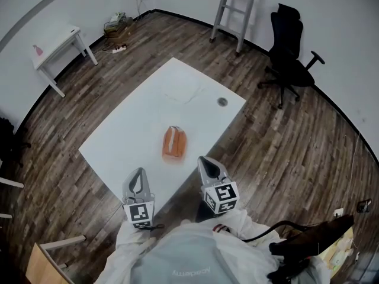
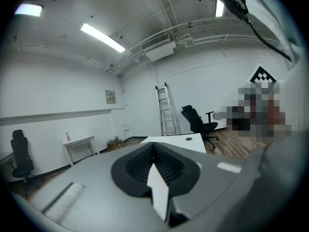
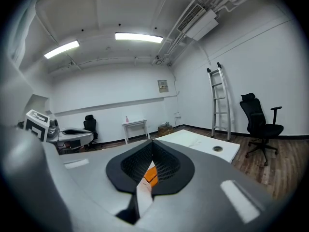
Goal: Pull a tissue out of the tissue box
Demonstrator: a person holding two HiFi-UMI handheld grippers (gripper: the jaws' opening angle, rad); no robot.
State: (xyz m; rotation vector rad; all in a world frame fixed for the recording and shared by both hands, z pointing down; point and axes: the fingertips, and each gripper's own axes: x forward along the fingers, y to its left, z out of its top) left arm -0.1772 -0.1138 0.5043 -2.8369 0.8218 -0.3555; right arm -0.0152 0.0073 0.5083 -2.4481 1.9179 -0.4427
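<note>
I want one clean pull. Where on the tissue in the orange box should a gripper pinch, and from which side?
Likely the pale tissue strip along the top slot of the box, jaws across it, coming from above: the box lies flat, slot up, only that strip showing.

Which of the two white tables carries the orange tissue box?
The large central table, with the tissue box at its middle; the small side table has none.

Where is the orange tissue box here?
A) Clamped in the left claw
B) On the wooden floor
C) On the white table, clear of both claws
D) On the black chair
C: the orange tissue box lies on the white rectangular table, beyond the left claw and right claw, touching neither.
</note>
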